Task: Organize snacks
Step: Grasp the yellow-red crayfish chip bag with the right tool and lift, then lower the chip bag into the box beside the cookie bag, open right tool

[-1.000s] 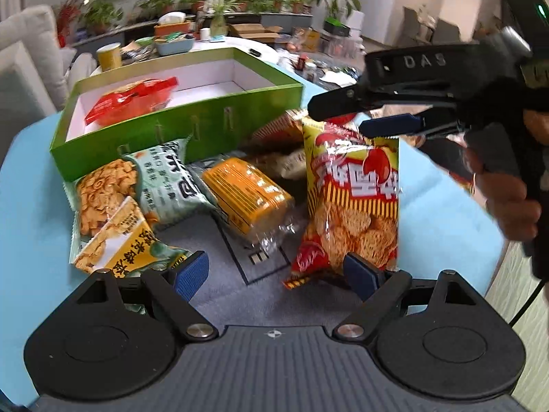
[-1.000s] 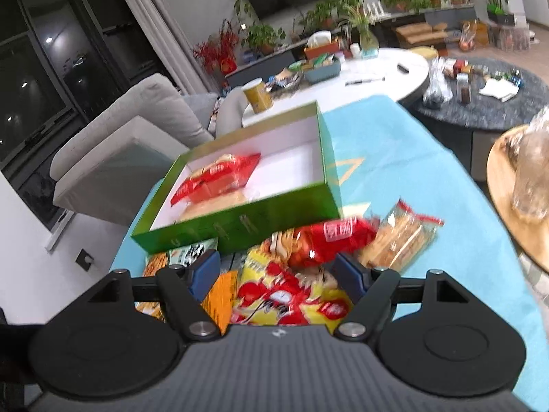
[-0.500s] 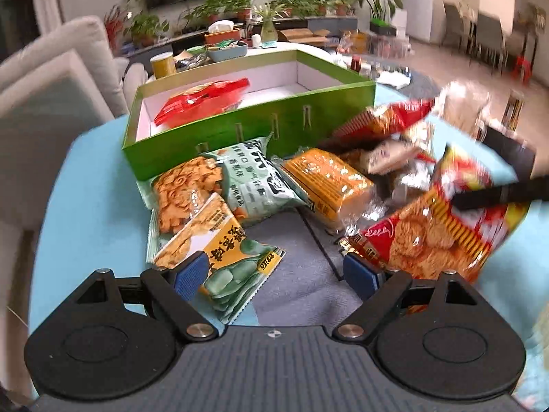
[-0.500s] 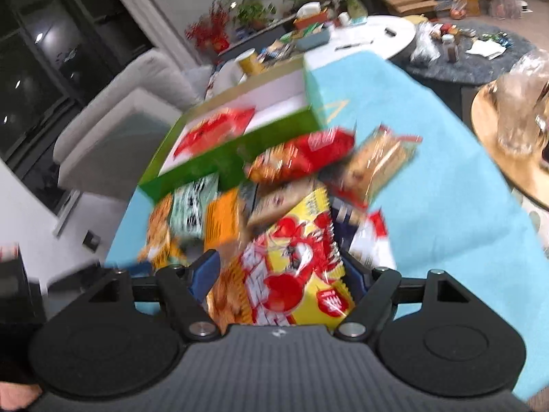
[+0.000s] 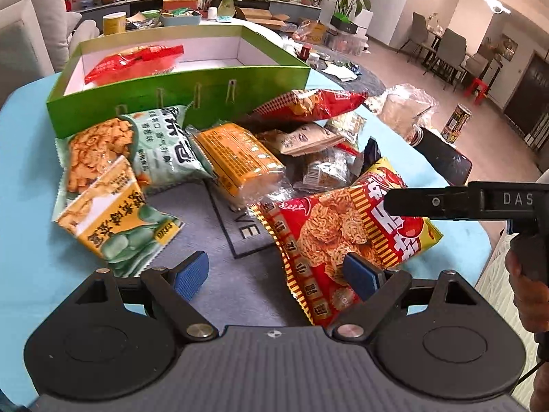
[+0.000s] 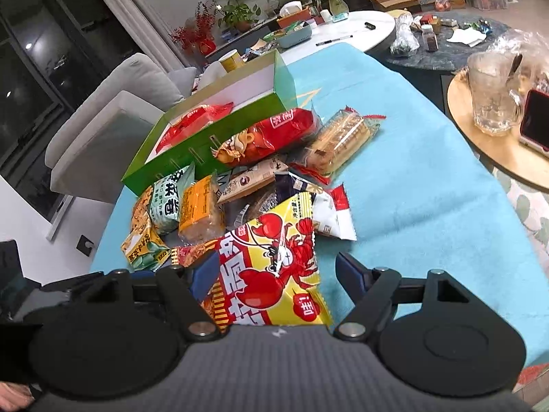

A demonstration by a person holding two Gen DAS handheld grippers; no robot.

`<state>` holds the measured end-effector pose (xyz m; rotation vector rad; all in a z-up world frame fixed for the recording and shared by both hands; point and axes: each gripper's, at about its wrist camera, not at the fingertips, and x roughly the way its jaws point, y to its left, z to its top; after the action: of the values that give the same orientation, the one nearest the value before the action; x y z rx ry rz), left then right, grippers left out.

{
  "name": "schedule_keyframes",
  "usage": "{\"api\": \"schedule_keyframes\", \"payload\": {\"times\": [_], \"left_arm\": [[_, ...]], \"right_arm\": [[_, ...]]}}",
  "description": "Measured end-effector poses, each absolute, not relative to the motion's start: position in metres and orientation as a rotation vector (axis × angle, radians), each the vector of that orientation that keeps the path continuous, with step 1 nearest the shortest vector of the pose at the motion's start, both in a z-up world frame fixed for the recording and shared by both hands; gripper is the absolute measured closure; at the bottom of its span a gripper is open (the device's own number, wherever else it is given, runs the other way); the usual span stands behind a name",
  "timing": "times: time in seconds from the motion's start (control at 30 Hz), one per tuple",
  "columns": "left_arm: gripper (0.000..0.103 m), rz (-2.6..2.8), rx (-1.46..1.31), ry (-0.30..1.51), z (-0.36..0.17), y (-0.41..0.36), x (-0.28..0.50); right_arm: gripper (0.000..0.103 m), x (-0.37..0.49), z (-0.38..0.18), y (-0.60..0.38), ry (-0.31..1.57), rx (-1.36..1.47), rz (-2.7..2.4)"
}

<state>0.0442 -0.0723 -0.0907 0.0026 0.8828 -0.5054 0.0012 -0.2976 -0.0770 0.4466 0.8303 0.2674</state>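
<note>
**Crayfish snack bag between my right fingers**

My right gripper (image 6: 271, 274) stands wide, the yellow-red snack bag (image 6: 274, 274) lying loose between its fingers. My left gripper (image 5: 276, 271) is also wide, holding nothing, the same bag just right of it. The green box (image 5: 178, 92) sits ahead beyond the snack pile.

The green box (image 5: 178, 92) is fronted by piled snack packets (image 5: 236, 161); open grey mat (image 5: 219, 250) is left nearer.
</note>
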Motion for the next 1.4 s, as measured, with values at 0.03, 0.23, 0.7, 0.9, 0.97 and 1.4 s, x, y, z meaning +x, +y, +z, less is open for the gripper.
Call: {"api": "schedule_keyframes", "payload": {"times": [0.03,0.23,0.7,0.9,0.97,1.4], "left_arm": [[0.019,-0.508,-0.001,0.883,-0.091,-0.074,0.045],[0.021,-0.530,-0.014,0.886,-0.090,-0.078,0.050],[0.055,-0.586,0.018,0.828,-0.069,-0.091,0.033],[0.055,-0.560,0.040,0.725,-0.042,-0.086,0.029],[0.055,-0.546,0.051,0.690,-0.031,-0.087,0.033],[0.054,-0.468,0.058,0.565,0.016,-0.081,0.102]], "right_arm": [[0.039,0.001,-0.078,-0.297,0.831,0.449,0.270],[0.039,0.000,-0.079,-0.294,0.822,0.433,0.299],[0.050,-0.015,-0.069,-0.282,0.783,0.377,0.325],[0.050,-0.015,-0.046,-0.279,0.707,0.387,0.341],[0.050,-0.010,-0.037,-0.277,0.680,0.390,0.348],[0.050,0.064,0.006,-0.271,0.579,0.418,0.393]]}}
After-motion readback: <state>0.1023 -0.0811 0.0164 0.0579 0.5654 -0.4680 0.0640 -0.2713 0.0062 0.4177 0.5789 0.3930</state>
